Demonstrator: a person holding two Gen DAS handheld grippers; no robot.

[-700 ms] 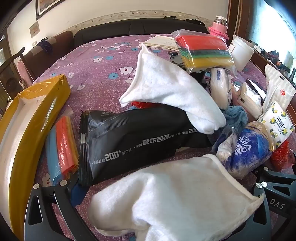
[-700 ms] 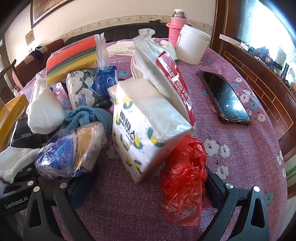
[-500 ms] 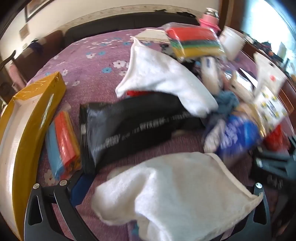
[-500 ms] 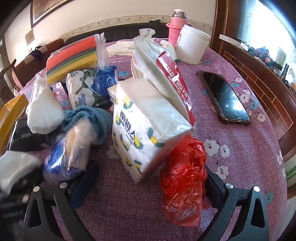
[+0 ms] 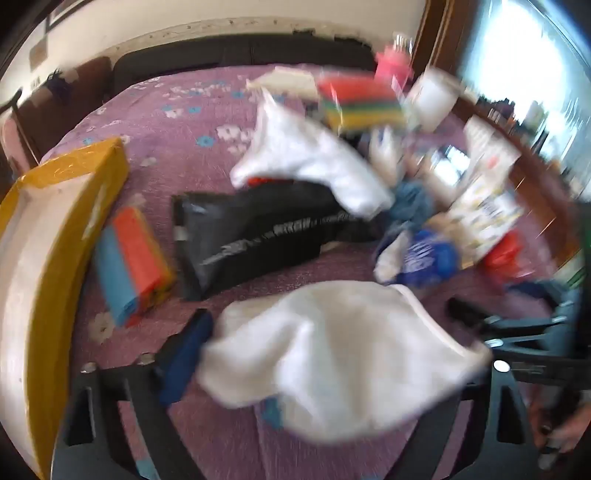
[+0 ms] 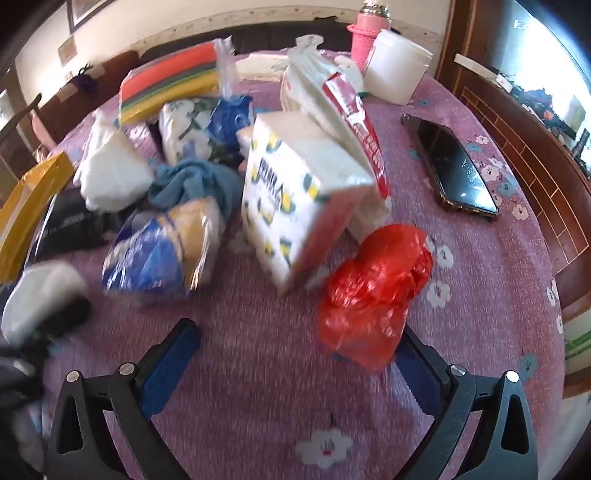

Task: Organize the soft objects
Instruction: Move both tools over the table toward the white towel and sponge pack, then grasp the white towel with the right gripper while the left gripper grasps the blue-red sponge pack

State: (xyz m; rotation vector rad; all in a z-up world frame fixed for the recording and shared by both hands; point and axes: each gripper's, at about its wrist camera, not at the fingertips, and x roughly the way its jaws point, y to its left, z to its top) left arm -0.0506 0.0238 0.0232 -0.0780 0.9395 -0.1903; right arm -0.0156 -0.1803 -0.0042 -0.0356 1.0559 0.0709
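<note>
My left gripper point(image 5: 332, 369) is shut on a white towel point(image 5: 343, 354), which bulges between its fingers above the purple flowered cloth. It also shows at the left edge of the right wrist view point(image 6: 40, 299). Beyond it lie a black wipes pack point(image 5: 255, 236), a second white towel point(image 5: 314, 162) and a blue tissue pack point(image 5: 424, 258). My right gripper point(image 6: 295, 362) is open and empty, its fingers wide apart. A crumpled red plastic bag point(image 6: 373, 291) lies just ahead of its right finger. A white tissue pack point(image 6: 299, 206) and the blue pack point(image 6: 162, 251) stand further ahead.
A yellow box point(image 5: 40, 258) lies at the left, with orange-and-blue cloths point(image 5: 129, 254) beside it. A black phone point(image 6: 450, 166) lies at the right. A white tub point(image 6: 399, 70), a pink bottle point(image 6: 365, 33), a blue-green rag point(image 6: 195, 181) and a bag of coloured cloths point(image 6: 170, 81) are further back.
My left gripper has pulled back and up with the white towel. My right gripper has drawn back from the red bag and the blue pack, which now lie ahead of its fingers.
</note>
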